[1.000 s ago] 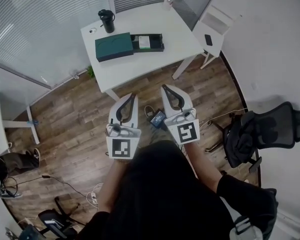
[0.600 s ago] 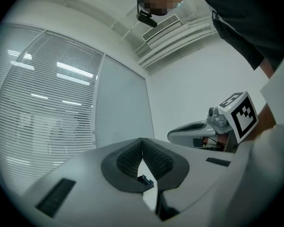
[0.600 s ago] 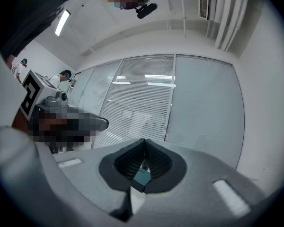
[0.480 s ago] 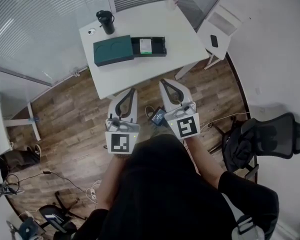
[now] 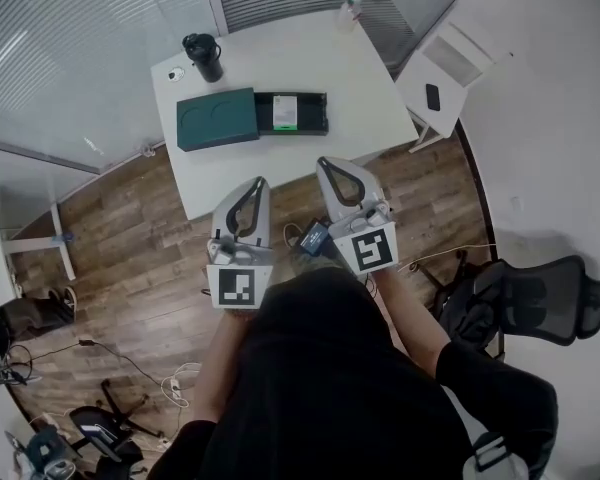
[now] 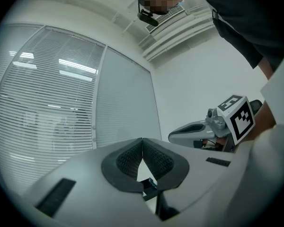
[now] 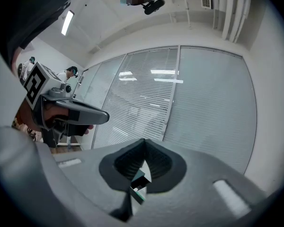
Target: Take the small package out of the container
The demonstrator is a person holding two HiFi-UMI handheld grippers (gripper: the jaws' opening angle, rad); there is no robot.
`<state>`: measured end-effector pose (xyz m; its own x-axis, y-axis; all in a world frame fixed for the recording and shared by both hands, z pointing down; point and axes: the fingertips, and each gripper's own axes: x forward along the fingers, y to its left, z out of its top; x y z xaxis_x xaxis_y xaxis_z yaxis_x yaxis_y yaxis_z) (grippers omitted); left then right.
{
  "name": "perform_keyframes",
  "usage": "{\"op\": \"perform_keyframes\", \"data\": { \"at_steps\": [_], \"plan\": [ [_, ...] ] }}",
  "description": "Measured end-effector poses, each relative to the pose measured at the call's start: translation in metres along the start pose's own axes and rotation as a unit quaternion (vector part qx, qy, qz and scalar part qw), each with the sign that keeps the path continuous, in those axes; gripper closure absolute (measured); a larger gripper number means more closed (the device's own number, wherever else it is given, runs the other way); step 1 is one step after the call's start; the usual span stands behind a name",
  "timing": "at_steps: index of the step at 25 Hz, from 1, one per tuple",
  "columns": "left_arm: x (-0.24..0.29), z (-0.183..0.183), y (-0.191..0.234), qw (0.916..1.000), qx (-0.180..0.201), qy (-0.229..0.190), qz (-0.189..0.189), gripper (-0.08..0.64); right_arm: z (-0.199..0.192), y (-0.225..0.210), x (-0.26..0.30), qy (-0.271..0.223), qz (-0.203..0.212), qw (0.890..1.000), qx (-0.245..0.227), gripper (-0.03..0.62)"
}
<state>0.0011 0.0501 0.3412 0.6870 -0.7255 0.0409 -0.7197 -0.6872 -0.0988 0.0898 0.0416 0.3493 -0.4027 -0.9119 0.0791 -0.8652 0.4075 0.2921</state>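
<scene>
In the head view a dark green container (image 5: 318, 114) lies open on the white table (image 5: 310, 58), with its flat lid (image 5: 217, 119) set to its left. Inside lies the small package (image 5: 285, 112), white with a green end. Both grippers hover over the wooden floor, short of the table's near edge and well apart from the container. My left gripper (image 5: 261, 180) is shut with nothing in it; its pads meet in the left gripper view (image 6: 142, 140). My right gripper (image 5: 323, 161) is also shut and empty (image 7: 144, 140).
A black mug (image 5: 204, 56) stands at the table's back left and a clear bottle (image 5: 352, 3) at its back edge. Right of the table stands a white side cabinet (image 5: 460, 58) with a phone (image 5: 433, 96) on it. A black office chair (image 5: 540, 298) stands at right. Cables lie on the floor.
The table has drawn nearer to the grippers in the head view, and both grippers have risen slightly toward its near edge. Both stay shut and empty.
</scene>
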Motion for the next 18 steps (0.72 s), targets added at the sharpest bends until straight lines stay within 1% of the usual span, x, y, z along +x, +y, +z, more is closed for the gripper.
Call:
{"op": "perform_keyframes", "data": {
  "at_steps": [2,7,9,11,14,16,18],
  "plan": [
    [0.012,-0.005,0.000,0.9999,-0.005,0.012,0.005,0.557,-0.007,-0.011,0.006,-0.001,0.008,1.000,-0.003,0.594],
    [0.043,-0.006,0.001,0.9996,-0.013,0.011,0.024,0.557,-0.023,-0.034,0.020,0.002,0.031,0.999,-0.007,0.594],
    [0.055,-0.005,-0.003,0.9997,-0.009,0.006,0.023,0.557,-0.025,-0.042,0.024,-0.005,0.038,0.999,-0.012,0.594],
    [0.063,-0.006,-0.005,0.9997,-0.001,0.012,0.019,0.557,-0.028,-0.047,0.028,-0.009,0.041,0.999,-0.012,0.594],
    [0.069,-0.007,-0.010,0.9995,-0.017,0.014,0.024,0.557,-0.037,-0.054,0.031,-0.007,0.047,0.999,-0.012,0.594],
    [0.071,-0.007,-0.013,0.9996,-0.009,0.017,0.022,0.557,-0.041,-0.058,0.033,-0.011,0.053,0.998,-0.024,0.594],
    [0.072,-0.008,-0.015,0.9995,-0.008,0.019,0.022,0.557,-0.044,-0.062,0.034,-0.014,0.058,0.997,-0.038,0.594]
  ]
}}
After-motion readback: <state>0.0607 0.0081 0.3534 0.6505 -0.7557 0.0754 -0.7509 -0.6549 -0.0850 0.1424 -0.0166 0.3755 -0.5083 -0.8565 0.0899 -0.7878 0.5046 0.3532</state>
